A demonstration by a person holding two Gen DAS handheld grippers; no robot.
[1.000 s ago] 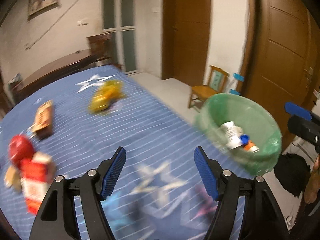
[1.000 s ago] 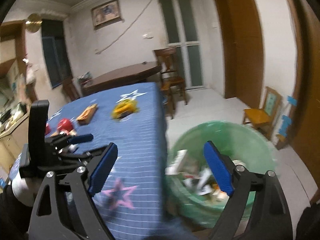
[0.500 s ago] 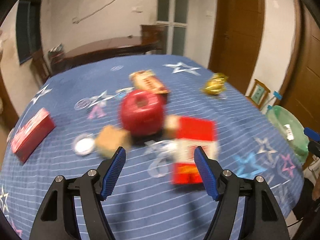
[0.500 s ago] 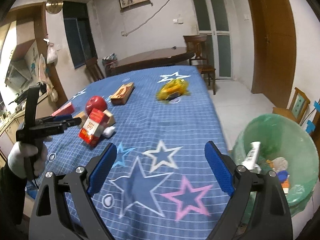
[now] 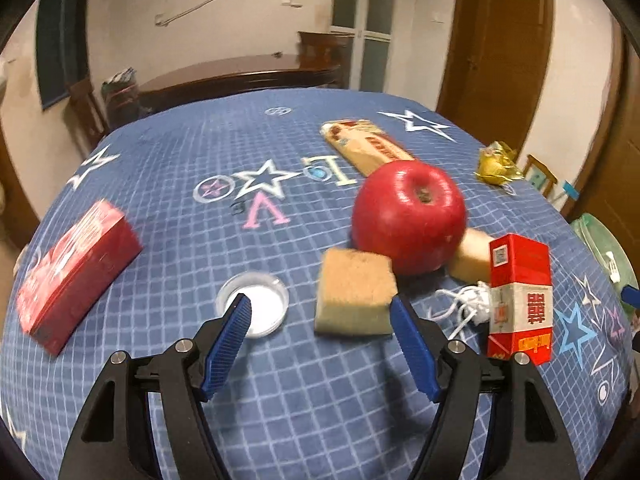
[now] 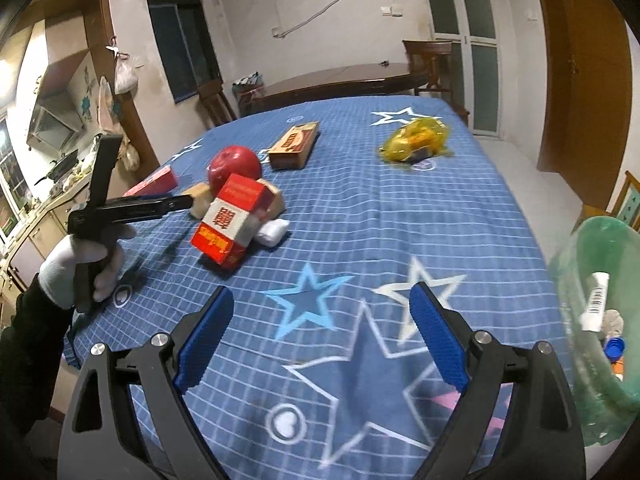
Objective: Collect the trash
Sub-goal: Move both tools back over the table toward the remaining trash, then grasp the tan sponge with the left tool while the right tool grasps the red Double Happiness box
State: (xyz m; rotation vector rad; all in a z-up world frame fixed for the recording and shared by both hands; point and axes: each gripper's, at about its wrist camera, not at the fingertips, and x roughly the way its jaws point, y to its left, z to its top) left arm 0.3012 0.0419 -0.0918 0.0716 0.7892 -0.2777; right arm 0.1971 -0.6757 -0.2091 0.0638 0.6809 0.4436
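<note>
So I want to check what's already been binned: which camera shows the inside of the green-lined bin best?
The right wrist view. There the green-lined bin sits at the right edge with its mouth open to the camera, showing a barcoded white tube and a blue cap. The left wrist view catches only a thin sliver of it at the far right.

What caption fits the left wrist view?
Open left tool hovering over a sponge block beside a red apple on a star-patterned blue tablecloth.

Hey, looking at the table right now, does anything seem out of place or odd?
Mostly the red apple: whole, unbitten, and wedged among the litter, against two sponge blocks and beside the red-and-white carton. It hardly looks like trash. A crumpled yellow wrapper lies apart, near the far edge.
</note>
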